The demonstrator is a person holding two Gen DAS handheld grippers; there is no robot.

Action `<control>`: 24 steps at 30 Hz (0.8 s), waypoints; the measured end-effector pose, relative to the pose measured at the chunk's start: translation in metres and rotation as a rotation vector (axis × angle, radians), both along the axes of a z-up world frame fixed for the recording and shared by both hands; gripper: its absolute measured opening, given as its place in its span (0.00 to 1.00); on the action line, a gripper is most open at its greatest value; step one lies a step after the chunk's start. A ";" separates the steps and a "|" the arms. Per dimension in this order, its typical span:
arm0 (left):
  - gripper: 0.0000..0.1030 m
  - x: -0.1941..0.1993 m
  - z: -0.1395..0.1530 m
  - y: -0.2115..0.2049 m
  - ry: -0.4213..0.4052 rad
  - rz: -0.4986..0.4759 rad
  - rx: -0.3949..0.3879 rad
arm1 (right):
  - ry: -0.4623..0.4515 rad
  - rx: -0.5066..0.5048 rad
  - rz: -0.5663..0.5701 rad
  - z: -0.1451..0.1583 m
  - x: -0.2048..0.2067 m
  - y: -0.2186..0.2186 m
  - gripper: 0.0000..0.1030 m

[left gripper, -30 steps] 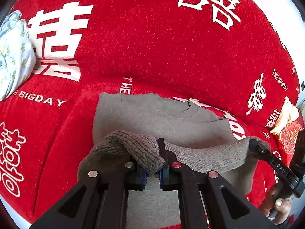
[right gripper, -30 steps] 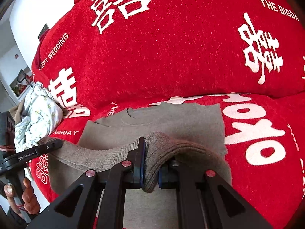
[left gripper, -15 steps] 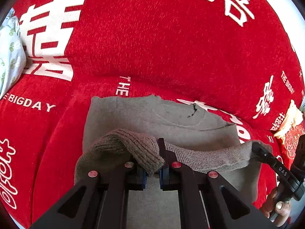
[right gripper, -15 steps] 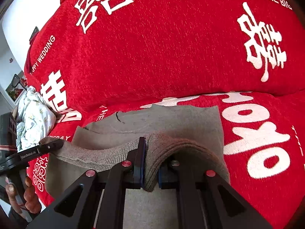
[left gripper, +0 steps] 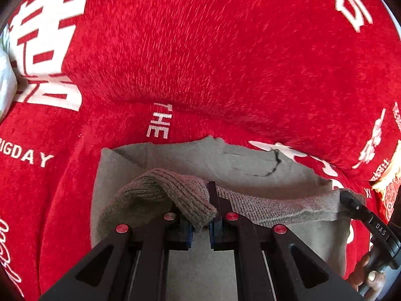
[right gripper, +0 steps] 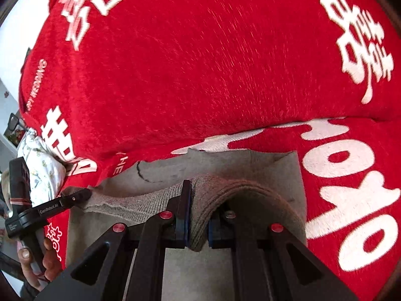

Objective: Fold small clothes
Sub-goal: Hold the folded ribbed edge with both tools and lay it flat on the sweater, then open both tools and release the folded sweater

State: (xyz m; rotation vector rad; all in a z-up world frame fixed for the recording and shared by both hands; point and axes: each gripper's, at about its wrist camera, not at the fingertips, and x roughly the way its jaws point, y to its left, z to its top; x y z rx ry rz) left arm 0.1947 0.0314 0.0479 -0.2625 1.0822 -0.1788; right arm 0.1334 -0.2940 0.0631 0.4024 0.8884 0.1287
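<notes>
A small grey-brown knit sweater lies flat on a red sofa cover, neckline toward the backrest. My left gripper is shut on the left corner of its ribbed hem and holds it raised over the body. My right gripper is shut on the right hem corner of the sweater, also raised. The hem stretches taut between the two. The right gripper shows at the right edge of the left wrist view, and the left gripper shows at the left in the right wrist view.
The red sofa cover with white lettering rises as a backrest just beyond the sweater. A pale floral cloth lies bunched at the left end of the seat. A yellow-red cushion sits at the far right.
Both grippers have carried the raised hem forward over the sweater toward the neckline. The backrest looms closer and less of the sweater's body shows beyond the hem.
</notes>
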 end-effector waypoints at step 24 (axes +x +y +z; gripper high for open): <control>0.82 0.006 -0.014 0.027 0.022 0.057 -0.229 | -0.012 -0.077 0.027 -0.003 0.012 0.011 0.79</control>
